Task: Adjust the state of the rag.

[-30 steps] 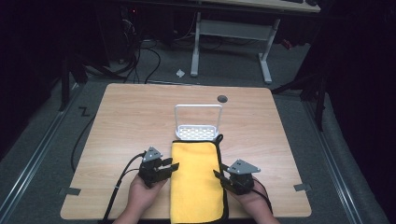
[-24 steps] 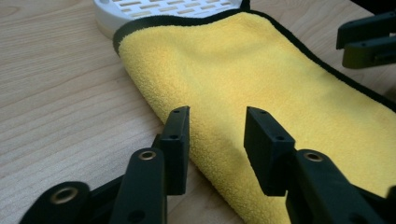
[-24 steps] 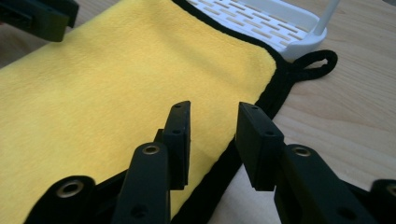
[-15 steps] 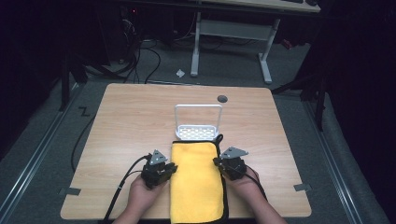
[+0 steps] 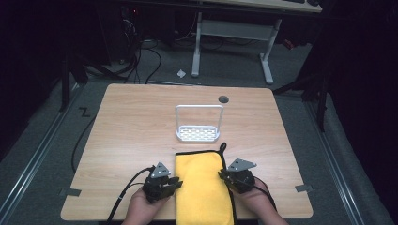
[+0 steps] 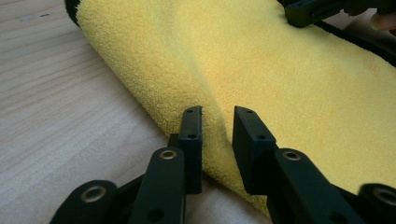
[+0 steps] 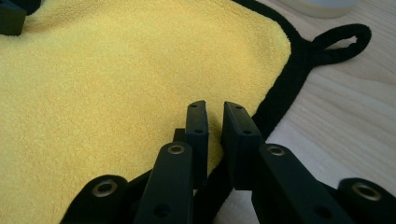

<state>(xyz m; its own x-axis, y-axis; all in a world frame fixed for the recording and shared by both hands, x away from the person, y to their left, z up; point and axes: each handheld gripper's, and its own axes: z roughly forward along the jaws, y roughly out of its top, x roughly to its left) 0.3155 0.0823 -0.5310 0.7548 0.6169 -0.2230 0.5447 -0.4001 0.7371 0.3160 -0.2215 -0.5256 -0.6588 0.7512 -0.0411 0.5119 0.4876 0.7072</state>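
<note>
cloth (image 5: 202,187) on table (image 5: 131,122), rack (image 5: 198,133) behind

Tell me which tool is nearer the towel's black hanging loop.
Right. The right tool grips the yellow towel on the edge that leads up to the hanging loop; the left tool pinches the opposite long edge.
</note>
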